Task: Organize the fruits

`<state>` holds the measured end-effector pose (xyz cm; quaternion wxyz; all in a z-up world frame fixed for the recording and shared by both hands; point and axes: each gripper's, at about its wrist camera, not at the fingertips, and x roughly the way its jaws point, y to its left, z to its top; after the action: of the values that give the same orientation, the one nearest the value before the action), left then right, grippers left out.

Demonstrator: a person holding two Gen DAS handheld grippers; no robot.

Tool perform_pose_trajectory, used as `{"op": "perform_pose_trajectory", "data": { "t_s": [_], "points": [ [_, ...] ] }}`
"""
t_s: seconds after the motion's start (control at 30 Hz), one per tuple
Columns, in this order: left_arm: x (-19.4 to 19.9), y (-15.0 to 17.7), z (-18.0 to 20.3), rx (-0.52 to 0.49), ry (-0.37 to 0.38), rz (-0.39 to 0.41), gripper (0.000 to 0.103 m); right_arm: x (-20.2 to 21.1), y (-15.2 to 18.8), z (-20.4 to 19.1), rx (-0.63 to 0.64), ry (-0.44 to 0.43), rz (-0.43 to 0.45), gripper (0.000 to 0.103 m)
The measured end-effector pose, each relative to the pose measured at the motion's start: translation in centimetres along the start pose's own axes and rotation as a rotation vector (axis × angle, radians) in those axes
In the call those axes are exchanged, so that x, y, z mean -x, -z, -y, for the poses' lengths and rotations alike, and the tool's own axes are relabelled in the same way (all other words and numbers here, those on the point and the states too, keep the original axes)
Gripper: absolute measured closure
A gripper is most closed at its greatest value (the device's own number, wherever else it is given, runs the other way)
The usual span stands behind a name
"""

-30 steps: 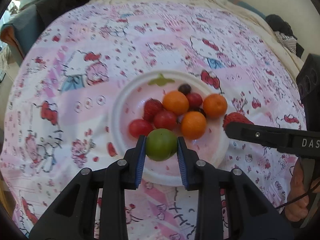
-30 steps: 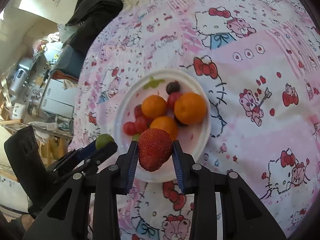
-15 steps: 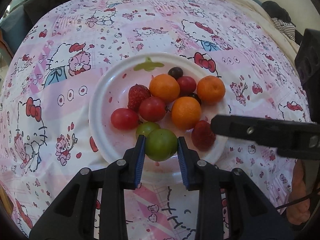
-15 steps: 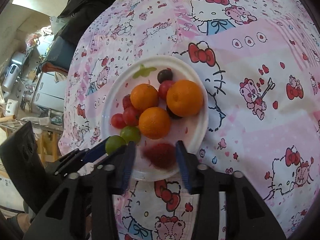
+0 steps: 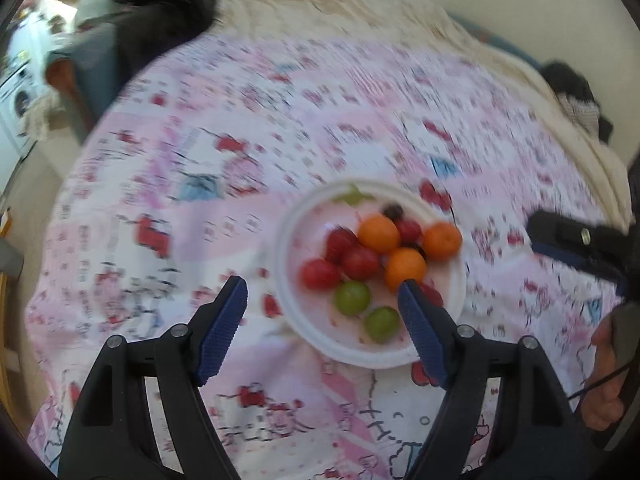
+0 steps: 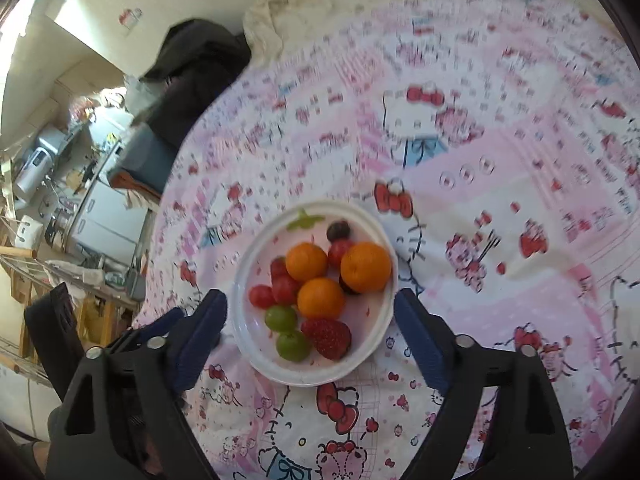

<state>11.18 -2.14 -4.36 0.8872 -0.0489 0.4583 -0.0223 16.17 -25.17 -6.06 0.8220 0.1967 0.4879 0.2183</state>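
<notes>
I have both grippers above the round white plastic plate [image 6: 386,344], which sits on the pink cartoon-print tablecloth [image 6: 500,208]. My left gripper [image 5: 322,312] has just been opening its jaws; they now stand wide apart and empty, and the small round green fruit [image 5: 381,324] I was carrying lies on the plate near its front rim, just beside a second green fruit [image 5: 352,297]. My right gripper [image 6: 310,322] has likewise just spread its jaws wide and holds nothing; the red strawberry [image 6: 327,336] rests on the plate, next to the green pair.

The rest of the plate carries three orange mandarins [image 6: 321,297], several small red round fruits [image 6: 262,296], another strawberry partly hidden behind them, and a dark berry [image 6: 338,230] at the far side. So, as I judge it, everything I can see is already gathered on the plate, and no loose fruit shows on the cloth in either view, though the left view is blurred. What is left, if anything, is out of frame: the collecting looks nearly or fully done, unless sorting by kind is wanted.
</notes>
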Motion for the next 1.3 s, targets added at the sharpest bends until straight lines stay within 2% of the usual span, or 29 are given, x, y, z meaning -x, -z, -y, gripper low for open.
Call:
{"op": "perform_pose_trajectory", "data": {
  "t_s": [0.1,0.23,0.3,0.37,0.53,0.63,0.77,0.83,0.93,1.03,1.3],
  "points": [
    [2.4,-0.4,-0.6,-0.002,-0.003,0.065,0.028,1.6,0.5,-0.8,0.033,0.025,0.058,0.012],
    [5.5,-0.1,-1.0,-0.01,-0.045,0.154,0.028,3.8,1.6,-2.3,0.1,0.04,0.131,0.011],
    [6.5,0.4,-1.3,0.004,-0.054,0.165,0.028,4.6,2.2,-3.1,0.133,0.057,0.158,0.008],
    [7.3,1.2,-1.4,0.005,-0.054,0.168,0.028,5.7,3.2,-3.7,0.167,0.092,0.195,0.0],
    [8.4,3.4,-1.2,0.005,-0.065,0.163,0.027,7.2,5.9,-4.7,0.214,0.159,0.256,0.0],
    [9.2,4.3,-1.0,0.005,-0.066,0.17,0.027,7.3,7.2,-5.2,0.243,0.196,0.263,0.0],
    [10.3,5.7,-0.8,0.005,-0.082,0.198,0.01,7.6,8.7,-6.0,0.262,0.234,0.291,0.0],
    [10.8,6.2,-0.8,0.013,-0.085,0.21,0.009,7.7,9.3,-6.2,0.255,0.236,0.293,0.0],
    [11.1,6.8,-1.0,0.024,-0.09,0.225,0.0,7.8,10.2,-6.4,0.242,0.237,0.296,0.0],
    [11.2,7.4,-0.8,0.011,-0.118,0.249,0.0,7.4,10.9,-6.9,0.272,0.248,0.29,0.0],
    [10.3,7.9,-1.2,0.015,-0.119,0.227,0.0,6.7,11.7,-7.6,0.307,0.281,0.302,0.0]
  ]
}}
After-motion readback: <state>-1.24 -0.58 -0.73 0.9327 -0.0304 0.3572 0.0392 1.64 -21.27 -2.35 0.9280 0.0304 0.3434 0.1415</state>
